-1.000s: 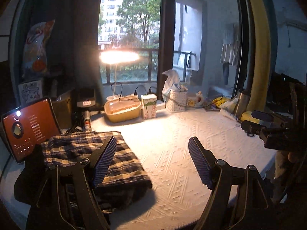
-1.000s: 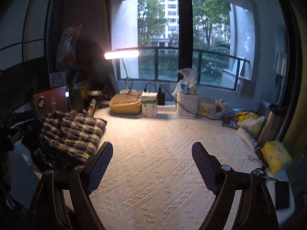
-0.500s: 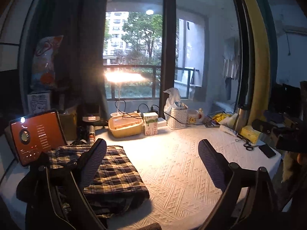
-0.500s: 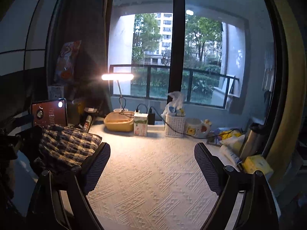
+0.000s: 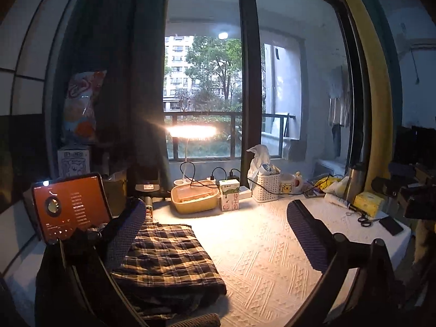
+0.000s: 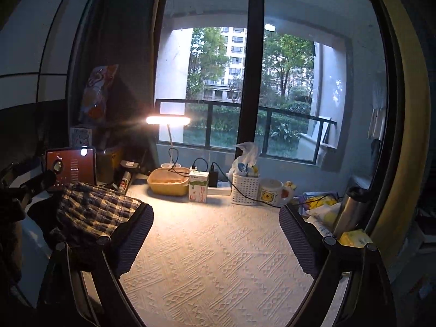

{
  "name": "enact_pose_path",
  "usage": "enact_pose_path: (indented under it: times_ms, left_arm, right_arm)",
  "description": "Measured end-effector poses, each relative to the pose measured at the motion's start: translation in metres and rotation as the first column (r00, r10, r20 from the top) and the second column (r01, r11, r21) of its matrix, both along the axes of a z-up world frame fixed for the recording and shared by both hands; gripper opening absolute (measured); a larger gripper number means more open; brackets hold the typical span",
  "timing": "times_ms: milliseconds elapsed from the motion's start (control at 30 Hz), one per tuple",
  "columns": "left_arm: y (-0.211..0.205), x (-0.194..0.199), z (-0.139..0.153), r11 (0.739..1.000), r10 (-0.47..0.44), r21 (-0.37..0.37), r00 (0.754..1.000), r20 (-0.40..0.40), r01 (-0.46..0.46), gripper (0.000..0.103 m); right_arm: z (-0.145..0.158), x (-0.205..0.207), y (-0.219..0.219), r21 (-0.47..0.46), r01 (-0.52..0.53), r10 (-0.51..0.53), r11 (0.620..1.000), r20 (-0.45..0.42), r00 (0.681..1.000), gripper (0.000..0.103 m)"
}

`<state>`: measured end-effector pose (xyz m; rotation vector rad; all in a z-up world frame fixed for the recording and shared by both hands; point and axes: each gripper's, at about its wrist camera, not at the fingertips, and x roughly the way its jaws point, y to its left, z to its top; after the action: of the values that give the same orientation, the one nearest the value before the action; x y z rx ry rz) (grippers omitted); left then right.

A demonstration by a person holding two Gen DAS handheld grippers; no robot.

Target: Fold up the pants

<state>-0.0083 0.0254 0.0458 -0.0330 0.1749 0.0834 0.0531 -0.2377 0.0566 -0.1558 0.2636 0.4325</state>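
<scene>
The plaid pants [image 5: 169,259] lie folded in a compact stack on the left of the white textured table cover [image 5: 259,250]; in the right wrist view the pants [image 6: 92,212] sit at the left. My left gripper [image 5: 215,229] is open and empty, held above the table with its left finger over the stack's near corner. My right gripper [image 6: 215,234] is open and empty, above the middle of the table, to the right of the pants. The other gripper's body shows at the far right of the left view [image 5: 408,190].
A lit tablet [image 5: 70,209] stands behind the pants. Along the back stand a lit desk lamp [image 5: 190,132], a yellow lidded box [image 5: 194,197], a milk carton [image 5: 229,197], a white basket [image 5: 265,186] and a mug [image 6: 272,192]. A steel flask [image 5: 354,181], scissors [image 5: 363,219] and a phone [image 5: 391,224] lie at right.
Both grippers have pulled back and risen away from the table, staying open. The folded pants have not moved.
</scene>
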Motion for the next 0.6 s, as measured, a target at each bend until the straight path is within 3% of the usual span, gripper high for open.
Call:
enact_pose_path:
  times_ms: [600]
  left_arm:
    - [0.0018, 0.0027, -0.0054, 1.000, 0.014, -0.013, 1.000, -0.028, -0.015, 0.102]
  right_arm:
    - [-0.0029, 0.0000, 0.0046, -0.015, -0.013, 0.013, 1.000, -0.007, 1.000, 0.095]
